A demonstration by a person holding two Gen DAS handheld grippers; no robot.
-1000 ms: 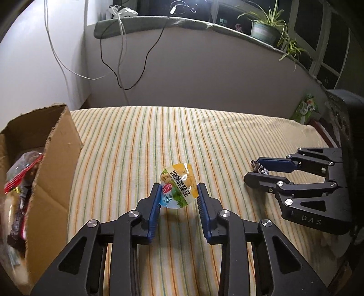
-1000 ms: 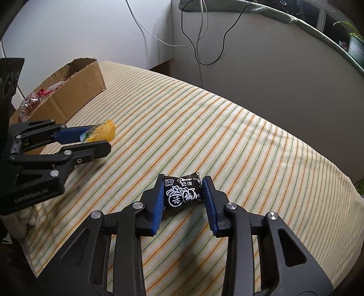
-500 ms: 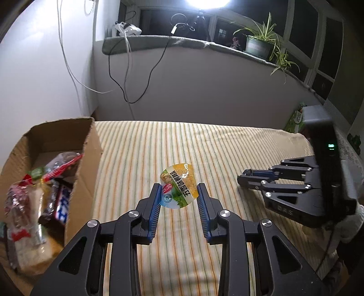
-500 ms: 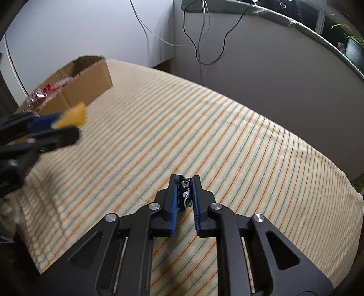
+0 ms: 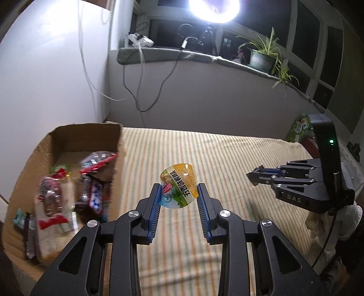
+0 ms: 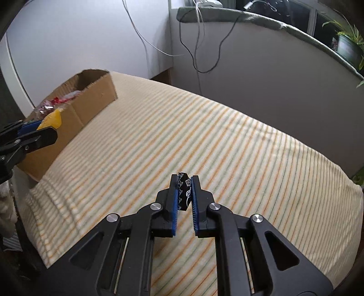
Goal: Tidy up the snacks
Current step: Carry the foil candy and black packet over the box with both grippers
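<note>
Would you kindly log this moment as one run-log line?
left tongs: shut on jelly cup, lifted | right tongs: shut on black candy packet | cardboard box: holds snacks | both snacks outside box

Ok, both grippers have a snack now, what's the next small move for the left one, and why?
Probably carry the left gripper a little further left until it is over the open cardboard box, then release. It holds the jelly cup clear of the striped cloth, just right of the box wall, and other snacks already lie inside.

White wall (image 5: 45,79), glaring lamp (image 5: 213,9), dark windows (image 5: 304,29), possibly a striped bed (image 6: 227,141)
</note>
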